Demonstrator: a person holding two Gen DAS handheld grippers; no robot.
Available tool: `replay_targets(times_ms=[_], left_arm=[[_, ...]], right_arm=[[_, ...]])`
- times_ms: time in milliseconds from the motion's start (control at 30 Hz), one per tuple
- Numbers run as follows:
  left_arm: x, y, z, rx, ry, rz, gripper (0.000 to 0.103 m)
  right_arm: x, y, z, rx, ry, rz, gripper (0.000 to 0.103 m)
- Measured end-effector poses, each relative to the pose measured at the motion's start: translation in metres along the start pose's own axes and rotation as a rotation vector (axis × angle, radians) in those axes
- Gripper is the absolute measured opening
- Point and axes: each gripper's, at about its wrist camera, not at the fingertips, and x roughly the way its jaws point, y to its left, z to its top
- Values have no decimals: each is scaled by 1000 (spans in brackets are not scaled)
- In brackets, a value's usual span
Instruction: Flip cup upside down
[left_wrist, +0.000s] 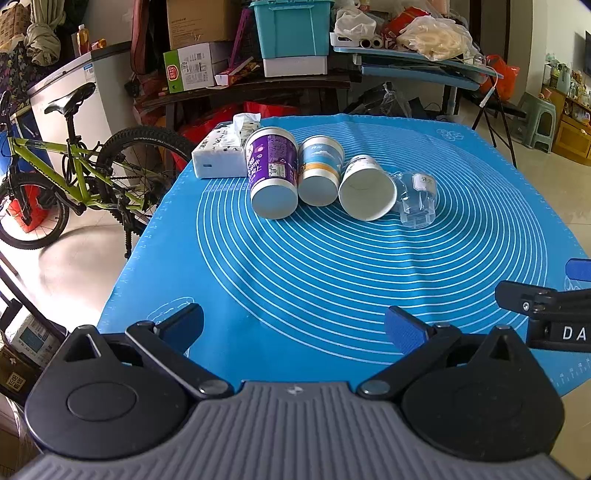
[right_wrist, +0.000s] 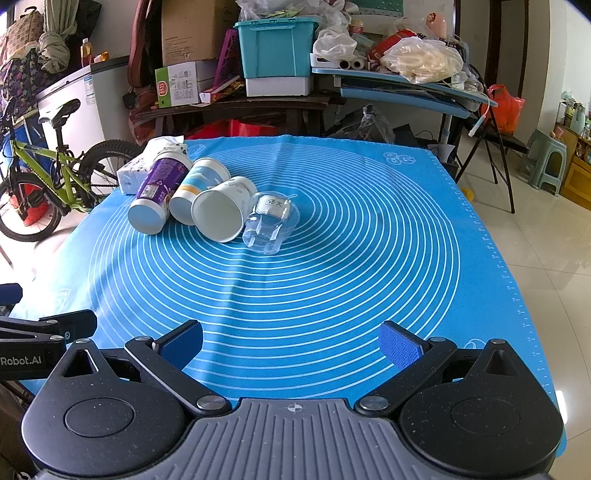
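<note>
Several cups lie on their sides in a row on the blue mat (left_wrist: 332, 266): a purple cup (left_wrist: 272, 171), a blue and white cup (left_wrist: 320, 170), a white paper cup (left_wrist: 365, 188) with its mouth toward me, and a clear plastic cup (left_wrist: 416, 199). They also show in the right wrist view: purple cup (right_wrist: 157, 192), blue and white cup (right_wrist: 197, 190), white cup (right_wrist: 221, 208), clear cup (right_wrist: 271, 221). My left gripper (left_wrist: 293, 328) is open and empty, well short of the cups. My right gripper (right_wrist: 291, 343) is open and empty, also near the mat's front.
A white tissue pack (left_wrist: 221, 151) lies at the mat's back left, behind the purple cup. A green bicycle (left_wrist: 62, 166) stands left of the table. Cluttered shelves and a teal bin (left_wrist: 291, 26) are behind. The right gripper's side shows at the left view's edge (left_wrist: 546, 314).
</note>
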Motion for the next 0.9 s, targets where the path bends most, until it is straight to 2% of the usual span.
replay_targets(times_ms=[300, 667, 900], left_arm=[[6, 2, 6, -3, -20, 1, 102], [35, 19, 49, -21, -128, 67, 102], [75, 28, 79, -42, -137, 89, 102]], right_arm=[[1, -3, 5, -3, -6, 4, 103], [12, -13, 26, 27, -67, 12, 103], [29, -23, 44, 52, -99, 5, 103]])
